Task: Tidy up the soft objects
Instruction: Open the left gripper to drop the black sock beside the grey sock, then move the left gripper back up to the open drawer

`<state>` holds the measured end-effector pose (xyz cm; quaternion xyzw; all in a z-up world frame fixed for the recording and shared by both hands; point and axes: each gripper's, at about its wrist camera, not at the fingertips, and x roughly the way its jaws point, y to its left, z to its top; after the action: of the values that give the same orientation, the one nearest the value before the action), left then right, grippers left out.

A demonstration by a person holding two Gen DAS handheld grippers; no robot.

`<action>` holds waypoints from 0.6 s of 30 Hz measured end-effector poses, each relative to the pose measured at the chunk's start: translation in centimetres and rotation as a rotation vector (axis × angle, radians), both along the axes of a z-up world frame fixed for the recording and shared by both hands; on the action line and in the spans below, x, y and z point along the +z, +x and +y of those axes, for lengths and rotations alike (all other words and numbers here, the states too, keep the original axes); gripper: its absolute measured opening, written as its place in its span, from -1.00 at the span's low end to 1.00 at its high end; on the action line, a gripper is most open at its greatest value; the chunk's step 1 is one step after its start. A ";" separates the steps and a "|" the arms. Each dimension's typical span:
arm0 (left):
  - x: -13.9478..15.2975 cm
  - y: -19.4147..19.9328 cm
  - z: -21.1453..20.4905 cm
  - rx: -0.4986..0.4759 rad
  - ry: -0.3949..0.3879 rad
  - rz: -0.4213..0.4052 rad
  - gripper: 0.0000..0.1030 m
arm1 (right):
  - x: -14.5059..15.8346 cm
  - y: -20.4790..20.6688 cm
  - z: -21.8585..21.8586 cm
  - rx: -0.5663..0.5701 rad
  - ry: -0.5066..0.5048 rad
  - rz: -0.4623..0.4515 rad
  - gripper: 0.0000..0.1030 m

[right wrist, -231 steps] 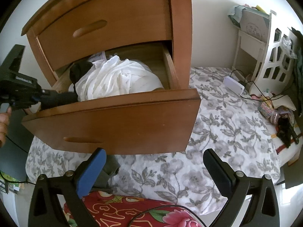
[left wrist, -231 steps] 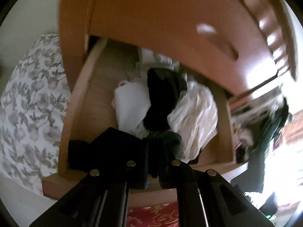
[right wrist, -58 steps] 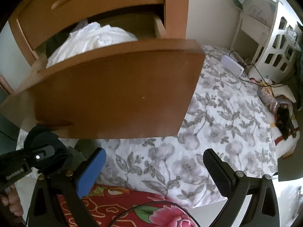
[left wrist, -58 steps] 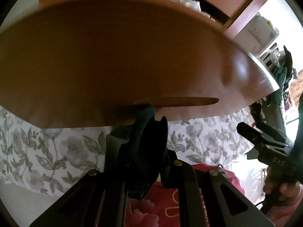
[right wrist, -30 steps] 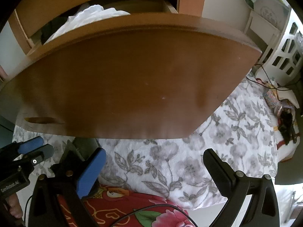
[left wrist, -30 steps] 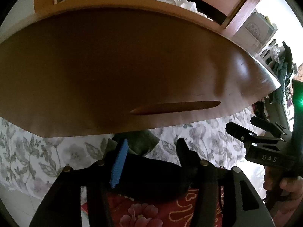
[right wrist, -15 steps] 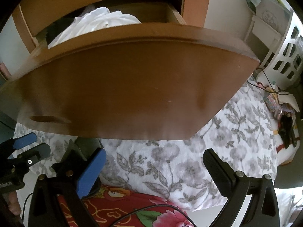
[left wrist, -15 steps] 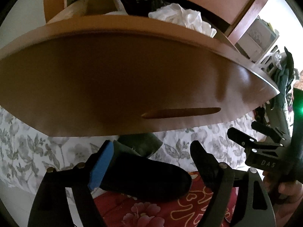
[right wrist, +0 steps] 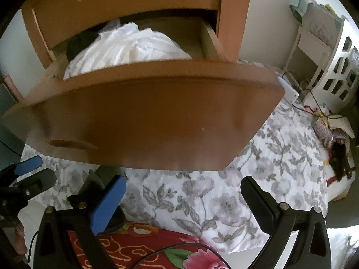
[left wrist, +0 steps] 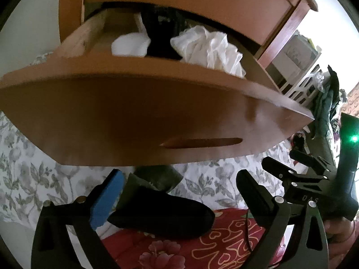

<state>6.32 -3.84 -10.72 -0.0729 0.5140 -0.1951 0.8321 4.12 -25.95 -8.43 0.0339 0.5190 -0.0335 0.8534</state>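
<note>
Black rolled fabric sock [left wrist: 161,215]: lay released below pulled-out brown wooden drawer [left wrist: 143,116], on red floral cloth [left wrist: 202,251]. Left claw [left wrist: 179,192] jaws just opened, apart, empty; right claw [right wrist: 181,199] apart, empty.

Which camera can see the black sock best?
The left wrist view. There the black sock lies whole on the red flowery cloth, between the open jaws of the left hand-held gripper, which have just been opening. In the right wrist view only a dark bit shows behind the right hand-held gripper's blue pad.
</note>
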 end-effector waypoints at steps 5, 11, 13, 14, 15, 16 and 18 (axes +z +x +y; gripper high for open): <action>1.3 -0.9 0.4 0.012 -0.029 -0.050 0.95 | 1.2 -0.5 0.2 0.008 -0.002 -0.042 1.00; 2.9 -1.7 1.3 0.056 -0.078 -0.122 0.96 | 3.0 -1.7 0.6 0.030 -0.006 -0.116 1.00; 3.7 -2.0 1.5 0.077 -0.079 -0.160 0.96 | 3.6 -2.1 0.8 0.039 -0.013 -0.145 1.00; 4.1 -2.2 1.7 0.084 -0.081 -0.178 0.96 | 3.9 -2.3 0.8 0.039 -0.016 -0.160 1.00; 4.5 -2.4 1.7 0.085 -0.084 -0.186 0.96 | 4.1 -2.4 0.7 0.038 -0.016 -0.168 1.00; 4.7 -2.4 1.8 0.085 -0.087 -0.191 0.96 | 4.3 -2.5 0.7 0.036 -0.016 -0.179 1.00; 5.5 -2.7 1.9 0.080 -0.093 -0.197 0.96 | 4.8 -2.9 0.4 0.030 -0.011 -0.204 1.00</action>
<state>3.58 -1.94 -5.24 -0.1123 0.4166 -0.1918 0.8815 1.24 -25.50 -3.60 0.0244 0.4297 -0.0199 0.9024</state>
